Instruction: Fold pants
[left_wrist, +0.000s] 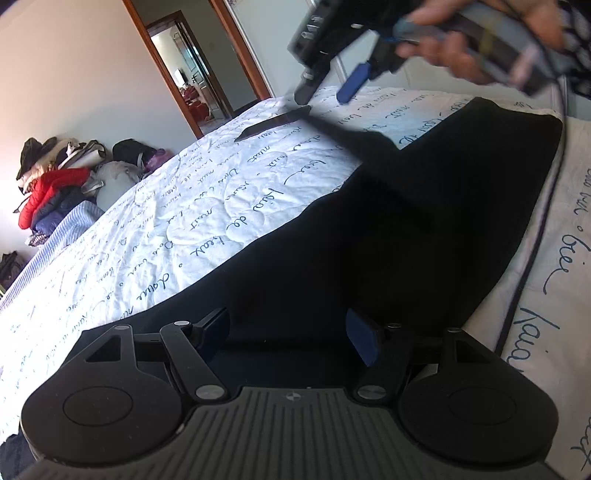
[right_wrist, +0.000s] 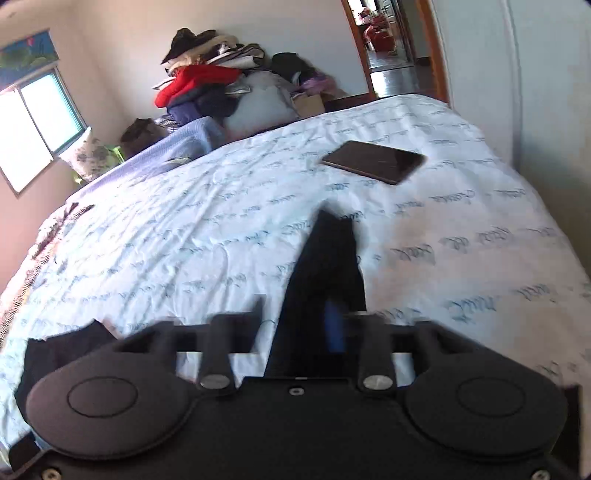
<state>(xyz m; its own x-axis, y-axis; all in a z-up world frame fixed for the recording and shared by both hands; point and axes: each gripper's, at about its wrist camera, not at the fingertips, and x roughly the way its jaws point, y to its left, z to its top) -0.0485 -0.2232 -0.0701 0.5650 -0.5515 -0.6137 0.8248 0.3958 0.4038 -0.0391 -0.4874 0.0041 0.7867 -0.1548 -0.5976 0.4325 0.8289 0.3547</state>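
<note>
The black pants (left_wrist: 424, 229) lie stretched along the near edge of the bed (left_wrist: 177, 206), partly folded. The left tool (left_wrist: 288, 332) stands spread over the cloth, gripping nothing. The right tool (right_wrist: 299, 321), blurred, has its jaws apart with a strip of pants between them; whether it pinches, I cannot tell. A loose catch could drag the fold askew, toward the tablet (right_wrist: 373, 160).

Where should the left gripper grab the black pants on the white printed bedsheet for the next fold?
Judging by its pose, grip the near edge of the black pants, just ahead of the open left gripper, coming low from the near side: the cloth lies flat there.
</note>
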